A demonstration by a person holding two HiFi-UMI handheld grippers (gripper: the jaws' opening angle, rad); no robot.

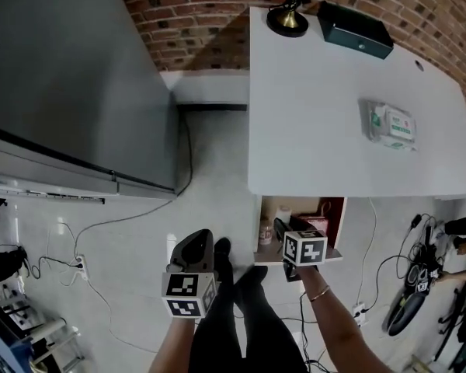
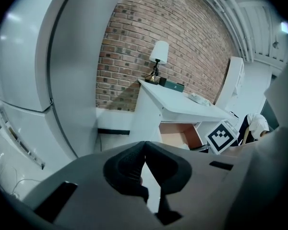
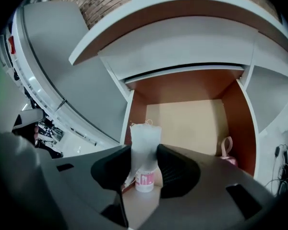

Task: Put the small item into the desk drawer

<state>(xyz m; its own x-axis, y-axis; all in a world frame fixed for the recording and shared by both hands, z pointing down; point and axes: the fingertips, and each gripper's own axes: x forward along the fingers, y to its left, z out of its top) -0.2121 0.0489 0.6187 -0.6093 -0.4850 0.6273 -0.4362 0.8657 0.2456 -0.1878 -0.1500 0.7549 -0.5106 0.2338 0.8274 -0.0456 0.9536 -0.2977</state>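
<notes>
The small item is a white bottle [image 3: 145, 147] with a pink label, wrapped in clear plastic. It stands upright between the pads of my right gripper [image 3: 144, 164], which press on its two sides. Its base is at the front left of the open desk drawer [image 3: 187, 123]. In the head view the right gripper [image 1: 278, 225] reaches into the drawer [image 1: 334, 253] under the white desk [image 1: 318, 115], with the bottle [image 1: 265, 230] at its left side. My left gripper [image 1: 202, 239] hangs shut and empty over the floor, left of the drawer; its own view shows the left gripper [image 2: 144, 145] with jaws meeting.
A pink item [image 1: 317, 222] lies at the drawer's right side. On the desk are a lamp [image 1: 289, 14], a dark box [image 1: 356, 29] and a pack of wipes [image 1: 392, 125]. A big grey appliance [image 1: 62, 76] stands left. Cables [image 1: 419, 263] trail on the floor; the person's legs [image 1: 241, 309] are below.
</notes>
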